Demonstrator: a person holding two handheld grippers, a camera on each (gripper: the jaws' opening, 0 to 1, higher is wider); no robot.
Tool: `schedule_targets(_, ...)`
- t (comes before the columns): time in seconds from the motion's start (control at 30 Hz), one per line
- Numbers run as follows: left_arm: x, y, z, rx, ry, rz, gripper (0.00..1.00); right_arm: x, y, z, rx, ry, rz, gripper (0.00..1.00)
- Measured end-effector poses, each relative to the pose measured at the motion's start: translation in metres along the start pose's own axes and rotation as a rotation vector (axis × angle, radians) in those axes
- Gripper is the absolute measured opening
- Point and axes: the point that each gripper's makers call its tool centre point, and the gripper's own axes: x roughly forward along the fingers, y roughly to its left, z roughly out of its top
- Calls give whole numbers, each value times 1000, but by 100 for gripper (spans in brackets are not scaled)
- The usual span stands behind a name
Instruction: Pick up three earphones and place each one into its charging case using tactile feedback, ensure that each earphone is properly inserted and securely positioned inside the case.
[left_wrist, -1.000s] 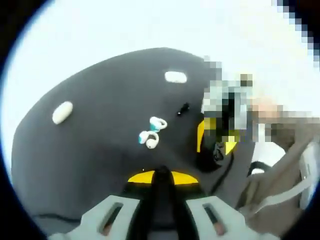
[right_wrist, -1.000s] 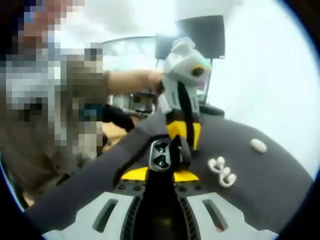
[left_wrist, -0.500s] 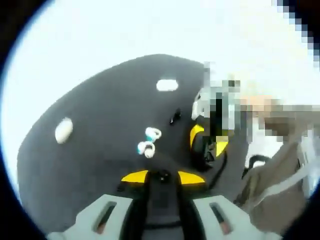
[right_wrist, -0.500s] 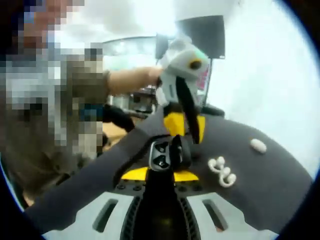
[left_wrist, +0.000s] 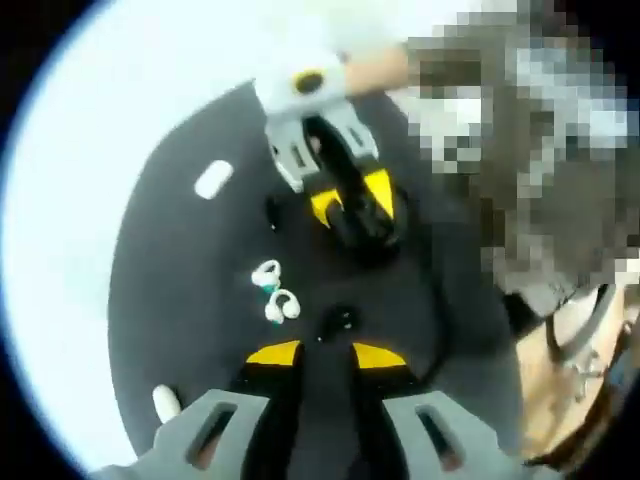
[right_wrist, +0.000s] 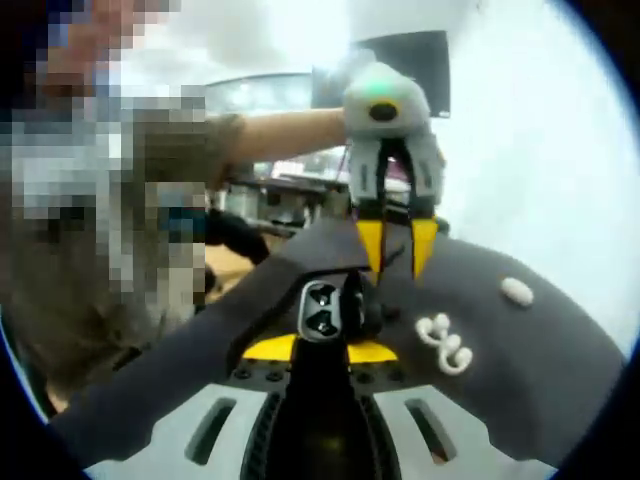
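My right gripper (right_wrist: 322, 348) is shut on an open black charging case (right_wrist: 323, 310), whose slots face the camera. In the left gripper view that gripper (left_wrist: 352, 200) comes in from above with the case (left_wrist: 362, 226) at its yellow tips. My left gripper (left_wrist: 327, 350) holds a small black earphone (left_wrist: 338, 322) at its tips. The right gripper view has the left gripper (right_wrist: 395, 250) upright, with its jaws pointing down just behind the case. A white pair of earphones (left_wrist: 272, 292) (right_wrist: 445, 342) lies on the dark mat (left_wrist: 190, 300).
A white oval case (left_wrist: 212, 180) (right_wrist: 517, 291) lies further out on the mat, and another white one (left_wrist: 165, 403) sits near its edge. A small black piece (left_wrist: 272, 212) lies beside the right gripper. A person's arm (right_wrist: 280, 135) and a monitor (right_wrist: 405, 60) are behind.
The left gripper has swung round and now stands upright over the case with its jaws pointing down. The right gripper and its case have stayed still.
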Motion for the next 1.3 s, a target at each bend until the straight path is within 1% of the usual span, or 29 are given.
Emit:
schedule_targets(0.03,4,-2,-1,13,20,-23,18,0,0,0,-1,0,1,18)
schedule_targets(0.07,8,-1,0,20,22,-28,18,0,0,0,-1,-1,2,18)
schedule_targets(0.13,13,1,-1,48,59,-32,17,0,1,0,-1,-1,3,18)
schedule_targets(0.2,16,1,-2,63,78,-41,16,0,1,0,-1,-1,4,18)
schedule_targets(0.3,16,2,2,67,80,-53,14,0,2,1,-2,-1,6,18)
schedule_targets(0.43,17,0,2,76,97,-73,12,0,3,1,-4,-1,6,18)
schedule_targets(0.57,23,-5,1,66,115,-110,9,0,4,2,-6,-1,5,18)
schedule_targets(0.63,23,-9,1,35,132,-137,5,0,4,2,-7,-1,4,18)
schedule_targets(0.67,23,-9,1,15,138,-141,4,0,5,2,-7,-1,4,18)
schedule_targets(0.73,23,-10,0,-62,141,-129,3,0,4,2,-7,-2,4,18)
schedule_targets(0.77,22,-10,-1,-86,138,-119,3,0,4,2,-8,-2,4,18)
schedule_targets(0.8,22,-11,-1,-165,141,-110,3,0,4,3,-9,-2,4,18)
schedule_targets(0.83,21,-13,-1,-238,142,-116,3,0,4,3,-9,-3,4,18)
schedule_targets(0.87,21,-12,-2,-290,145,-107,3,0,4,3,-8,-2,4,18)
schedule_targets(0.9,20,-11,-4,-364,155,-89,3,0,4,3,-9,-2,4,18)
schedule_targets(0.93,19,-14,-7,-443,174,-94,3,0,4,3,-10,-2,3,18)
schedule_targets(1.0,17,-17,-13,-604,218,-59,3,0,3,3,-11,-2,2,18)
schedule_targets(1.03,16,-20,-12,-632,212,-67,3,0,3,2,-12,-1,1,18)
schedule_targets(1.07,15,-20,-13,-693,213,-59,2,0,3,2,-13,-1,1,18)
schedule_targets(1.1,14,-24,-12,-739,211,-75,2,0,3,2,-13,-1,0,18)
schedule_targets(1.13,10,-28,-14,-803,209,-80,2,0,3,2,-12,-1,0,18)
schedule_targets(1.17,9,-29,-18,-851,227,-70,2,0,3,2,-12,-2,0,18)
schedule_targets(1.23,8,-28,-20,-933,237,-30,2,0,2,2,-12,-2,-1,18)
schedule_targets(1.27,6,-31,-19,-963,239,-35,2,0,2,2,-13,-2,-1,18)
schedule_targets(1.3,5,-31,-16,-968,219,-48,2,0,1,2,-12,-3,-1,18)
